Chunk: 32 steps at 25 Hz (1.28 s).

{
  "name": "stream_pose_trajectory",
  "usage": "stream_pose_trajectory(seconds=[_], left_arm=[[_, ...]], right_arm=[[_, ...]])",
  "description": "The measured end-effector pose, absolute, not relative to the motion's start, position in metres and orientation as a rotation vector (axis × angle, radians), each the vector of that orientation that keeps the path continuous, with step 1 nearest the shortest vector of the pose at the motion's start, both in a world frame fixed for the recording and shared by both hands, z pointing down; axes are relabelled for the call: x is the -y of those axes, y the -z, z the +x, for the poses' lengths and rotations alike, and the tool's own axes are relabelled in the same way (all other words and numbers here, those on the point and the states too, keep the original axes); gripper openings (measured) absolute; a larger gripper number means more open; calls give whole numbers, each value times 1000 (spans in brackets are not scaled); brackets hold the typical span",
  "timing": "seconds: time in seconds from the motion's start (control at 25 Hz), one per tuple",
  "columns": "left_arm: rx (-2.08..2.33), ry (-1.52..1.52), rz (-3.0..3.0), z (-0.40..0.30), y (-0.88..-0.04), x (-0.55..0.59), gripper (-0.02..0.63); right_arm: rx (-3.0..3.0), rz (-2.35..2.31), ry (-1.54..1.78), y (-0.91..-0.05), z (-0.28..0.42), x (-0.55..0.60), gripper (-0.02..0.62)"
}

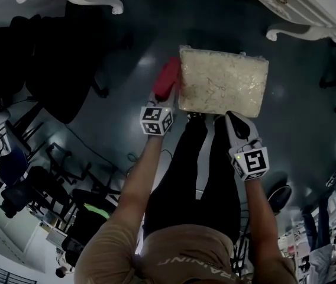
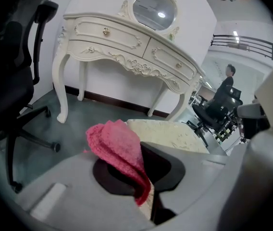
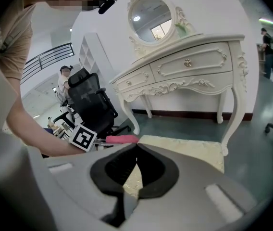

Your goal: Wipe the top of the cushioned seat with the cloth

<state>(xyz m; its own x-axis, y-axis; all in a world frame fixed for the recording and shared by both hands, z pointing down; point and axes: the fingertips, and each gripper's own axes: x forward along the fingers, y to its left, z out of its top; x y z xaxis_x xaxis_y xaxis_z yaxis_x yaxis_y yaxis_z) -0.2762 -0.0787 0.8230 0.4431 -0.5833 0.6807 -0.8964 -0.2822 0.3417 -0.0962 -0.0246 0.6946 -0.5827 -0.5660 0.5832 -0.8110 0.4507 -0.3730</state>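
Observation:
The cushioned seat (image 1: 222, 80) is a cream rectangular stool top, seen from above in the head view and ahead of the jaws as the seat (image 2: 172, 134) and the seat (image 3: 194, 150). My left gripper (image 1: 167, 93) is shut on a folded pink cloth (image 1: 167, 78), held just beyond the seat's left edge. In the left gripper view the cloth (image 2: 119, 150) hangs between the closed jaws of the left gripper (image 2: 148, 196). My right gripper (image 1: 238, 125) is shut and empty at the seat's near right edge; the right gripper (image 3: 134, 153) has its tips touching.
A cream dressing table (image 2: 127, 47) with a round mirror (image 3: 151, 12) stands behind the seat. Black office chairs (image 1: 44, 58) stand at the left. The person's legs (image 1: 200, 170) are right before the seat. Dark floor (image 1: 301, 123) surrounds it.

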Motion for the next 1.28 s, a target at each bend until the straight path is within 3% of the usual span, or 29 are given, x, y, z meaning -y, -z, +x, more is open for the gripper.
stream_pose_trajectory(seconds=[0.36,1.28], left_arm=[[1166,-589,2003,-239,-843,71,38],[1116,-793,1962,-117,-855,60,38]], right_arm=[[2345,1170,-906,-691,-105,22,2],[2342,1280,-933,-697,12,-4,2]])
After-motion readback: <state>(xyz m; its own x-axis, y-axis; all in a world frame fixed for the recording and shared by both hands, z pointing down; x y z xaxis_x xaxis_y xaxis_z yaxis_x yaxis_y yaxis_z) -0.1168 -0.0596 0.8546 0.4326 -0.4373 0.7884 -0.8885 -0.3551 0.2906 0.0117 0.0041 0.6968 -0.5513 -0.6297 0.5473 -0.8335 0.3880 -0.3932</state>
